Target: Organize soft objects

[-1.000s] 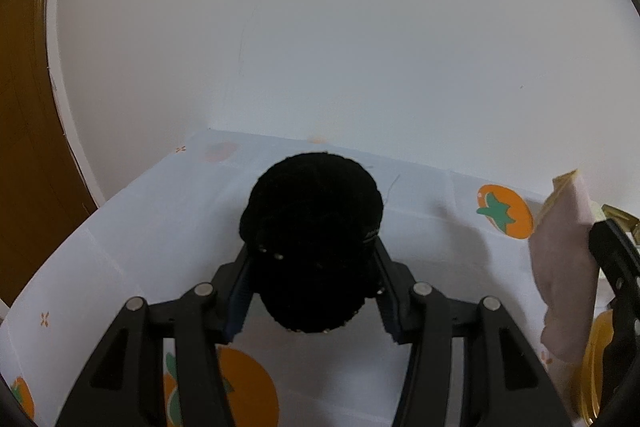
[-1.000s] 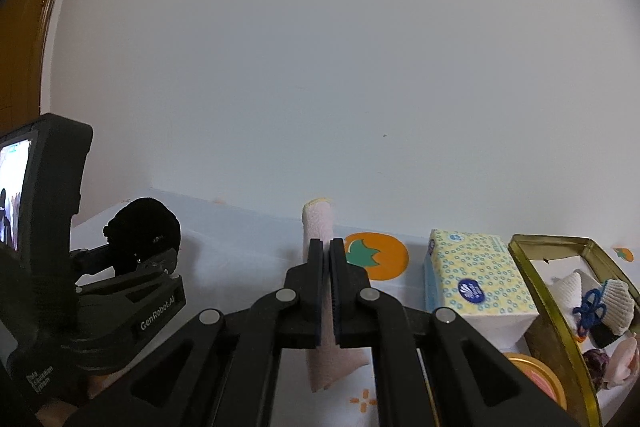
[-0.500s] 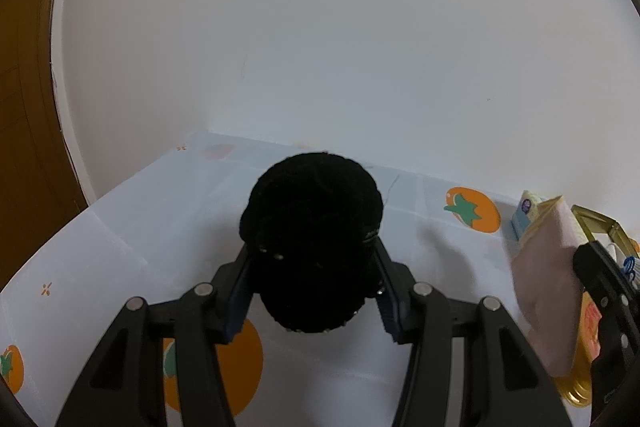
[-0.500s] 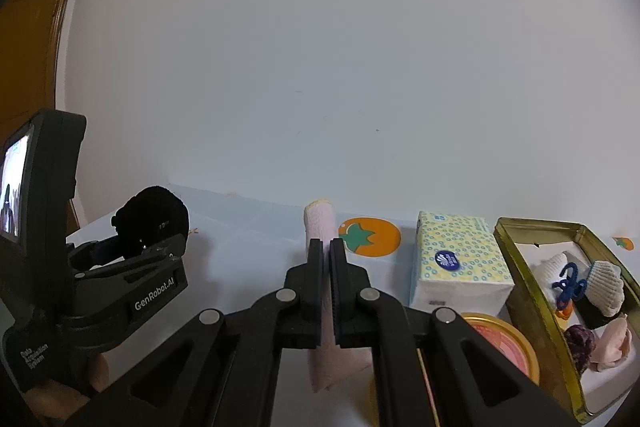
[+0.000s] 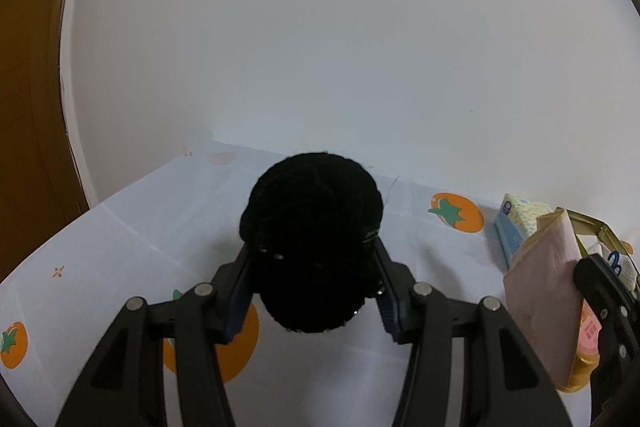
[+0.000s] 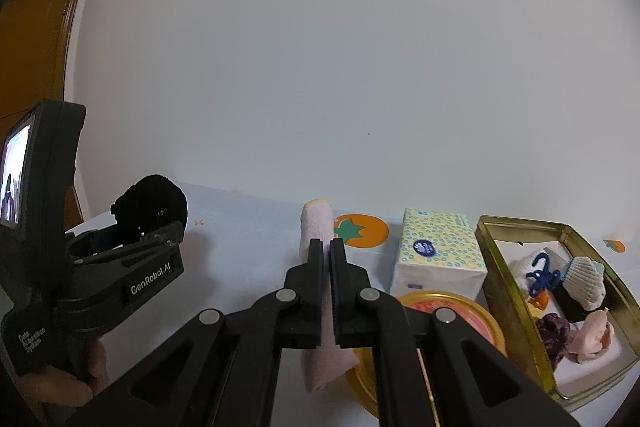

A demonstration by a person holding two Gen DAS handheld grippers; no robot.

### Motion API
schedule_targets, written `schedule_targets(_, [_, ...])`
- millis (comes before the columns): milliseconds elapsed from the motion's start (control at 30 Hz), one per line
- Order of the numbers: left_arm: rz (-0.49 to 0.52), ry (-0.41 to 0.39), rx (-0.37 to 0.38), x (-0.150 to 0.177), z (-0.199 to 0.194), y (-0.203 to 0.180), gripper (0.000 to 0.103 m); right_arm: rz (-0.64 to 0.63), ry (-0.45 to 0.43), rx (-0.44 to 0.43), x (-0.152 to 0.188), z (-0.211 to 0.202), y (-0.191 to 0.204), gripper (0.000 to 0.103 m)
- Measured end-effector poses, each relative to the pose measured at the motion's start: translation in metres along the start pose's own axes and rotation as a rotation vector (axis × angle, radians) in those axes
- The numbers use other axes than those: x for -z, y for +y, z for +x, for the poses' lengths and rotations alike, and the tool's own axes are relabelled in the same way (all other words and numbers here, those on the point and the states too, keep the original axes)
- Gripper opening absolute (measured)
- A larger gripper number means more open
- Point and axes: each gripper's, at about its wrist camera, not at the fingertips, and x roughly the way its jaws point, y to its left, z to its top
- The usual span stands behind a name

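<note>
My left gripper [image 5: 312, 263] is shut on a fuzzy black ball [image 5: 312, 243] and holds it above the tablecloth; the right wrist view shows that ball [image 6: 154, 209] at the left in the same gripper [image 6: 156, 235]. Between the pads of my right gripper [image 6: 326, 259] a folded pale pink cloth [image 6: 318, 223] stands upright, and the gripper is shut on it. The same cloth [image 5: 548, 291] appears at the right edge of the left wrist view. A gold metal tin [image 6: 520, 227] at the right holds several small soft items, among them a white knitted piece [image 6: 584, 281] and a purple one [image 6: 556, 331].
A tissue pack [image 6: 436, 251] stands left of the tin, with a round gold-rimmed lid [image 6: 452, 307] in front of it. The table carries a white cloth printed with orange fruit [image 6: 362, 231]. A white wall runs close behind; a wooden door [image 5: 28, 107] is at the left.
Both grippers have shifted rightward across the table with their loads; the tissue pack, lid and tin now show more fully. Neither grip has changed.
</note>
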Motion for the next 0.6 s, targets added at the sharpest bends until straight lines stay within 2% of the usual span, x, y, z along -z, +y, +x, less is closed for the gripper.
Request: schedule_targets(600, [0.054,-0.041,0.045,0.016,-0.032,-0.034,0.053,0.003,-0.001,0.017,0.01,-0.034,-0.024,0.005])
